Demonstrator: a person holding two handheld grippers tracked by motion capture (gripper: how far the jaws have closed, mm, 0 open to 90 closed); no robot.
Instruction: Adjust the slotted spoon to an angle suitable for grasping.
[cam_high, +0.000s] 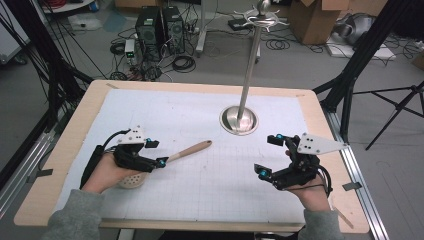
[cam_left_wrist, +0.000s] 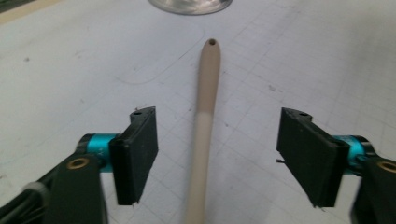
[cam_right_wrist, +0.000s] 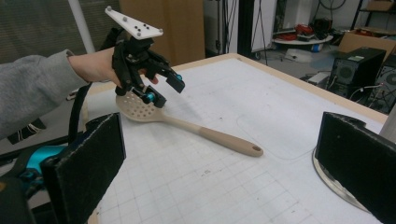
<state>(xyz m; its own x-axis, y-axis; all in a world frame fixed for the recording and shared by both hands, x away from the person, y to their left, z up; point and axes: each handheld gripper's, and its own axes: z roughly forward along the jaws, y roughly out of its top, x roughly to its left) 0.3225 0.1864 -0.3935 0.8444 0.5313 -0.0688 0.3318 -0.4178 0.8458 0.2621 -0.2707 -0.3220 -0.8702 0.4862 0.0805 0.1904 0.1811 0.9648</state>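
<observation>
Grey floor strewn with cables, computer towers and cardboard boxes lies behind a wood-edged bench (cam_high: 60, 150) covered by a white gridded mat (cam_high: 200, 125). On the mat stands a metal stand (cam_high: 240, 120), a round steel base with a tall pole rising from it.

Left of the stand and nearer the person lies a beige slotted spoon (cam_high: 187, 150), flat on the mat, its handle end with the small hole pointing toward the stand's base and its perforated head away from it.

Over the spoon's head end hovers the left gripper (cam_high: 156, 152), jaws spread wide, one on either side of the handle without touching it (cam_left_wrist: 205, 116). On the other side of the stand, nearer the person, the right gripper (cam_high: 267, 156) is held above bare mat, jaws wide apart with nothing between them.
</observation>
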